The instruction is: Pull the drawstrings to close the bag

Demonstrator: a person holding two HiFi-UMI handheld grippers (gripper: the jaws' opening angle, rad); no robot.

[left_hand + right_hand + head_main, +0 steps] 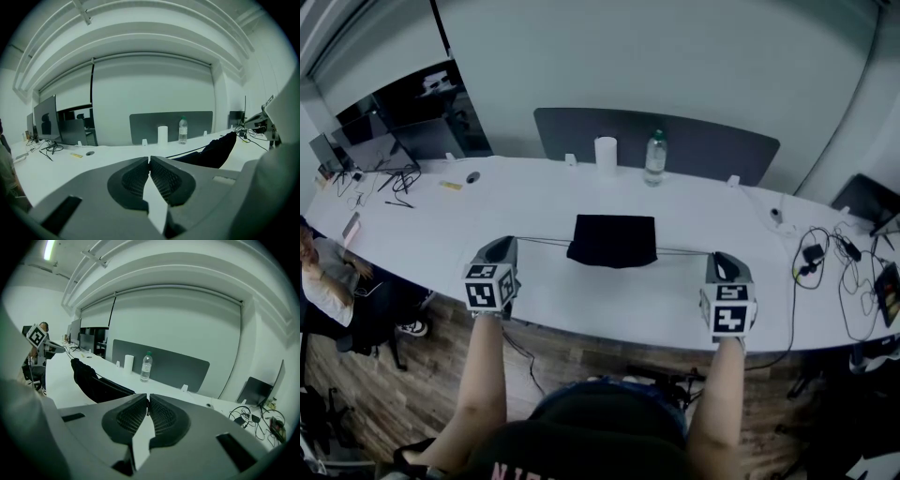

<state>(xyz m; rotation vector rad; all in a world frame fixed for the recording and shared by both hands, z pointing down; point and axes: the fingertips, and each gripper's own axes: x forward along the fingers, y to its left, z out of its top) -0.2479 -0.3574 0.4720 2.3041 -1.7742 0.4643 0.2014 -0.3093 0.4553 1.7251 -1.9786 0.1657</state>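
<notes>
- Bag (pixel 612 240), black, lies on the white table (pixel 534 202) in the head view, with a gripper out to each side of it.
- Left drawstring (pixel 544 242) runs taut from the bag's left side to the left gripper (pixel 510 242). The right drawstring (pixel 684 251) runs taut from the bag's right side to the right gripper (pixel 718 257).
- Behind the bag stand a white cylinder (pixel 606 153) and a water bottle (pixel 654 157), in front of a grey divider panel (pixel 712 150). Loose cables (pixel 834 253) lie far to the bag's right.
- In the left gripper view, the left gripper's jaws are pressed together at the tips. The thin left drawstring leads from those tips across to the bag, which sits raised and bunched to the right. The bottle and the cylinder show behind the bag, towards the left.
- In the right gripper view, the right gripper's jaws are likewise closed tip to tip, with a dark bit of cord pinched between them. The bag lies to the left of the jaws, slumped on the table. Beyond the bag, the left gripper's marker cube is held up at the far left.
</notes>
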